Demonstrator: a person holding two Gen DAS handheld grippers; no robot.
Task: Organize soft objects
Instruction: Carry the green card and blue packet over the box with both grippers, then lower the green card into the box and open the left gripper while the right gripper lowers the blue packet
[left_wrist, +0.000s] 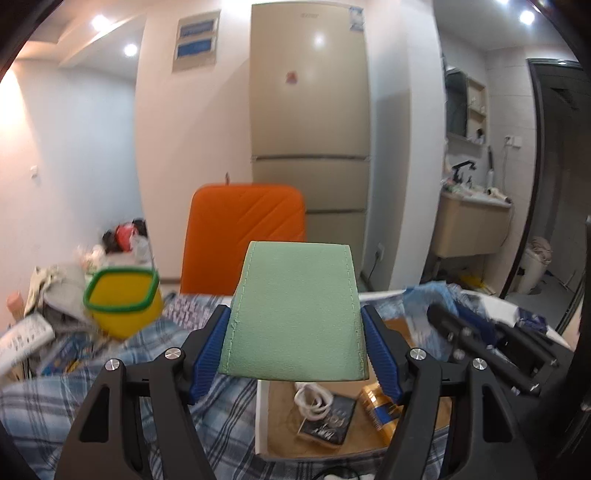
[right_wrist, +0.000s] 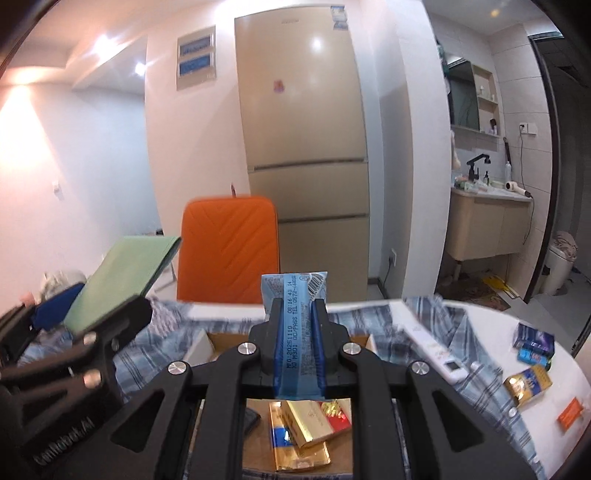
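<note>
The left gripper (left_wrist: 295, 328) holds a green pouch (left_wrist: 295, 314) at centre frame, its blue pads (left_wrist: 208, 354) pressed against the pouch's two stitched side edges with the jaws set fairly wide apart. The right gripper (right_wrist: 299, 350) is clamped nearly shut on a thin blue packet (right_wrist: 297, 325), which stands upright between the fingers at centre frame. Both items are carried above a cardboard box (right_wrist: 218, 341) at lower centre, which rests among checked cloth (left_wrist: 55, 398) and already contains gold packs (right_wrist: 306, 432). Judgement: the step in hand appears to be transport toward a placing spot, though the destination cannot be confirmed. The pouch is gripped only by its edges and may buckle, so it should be kept level. The packet should be lowered fully before release. A yellow tub (left_wrist: 123, 306) sits at left of frame.
</note>
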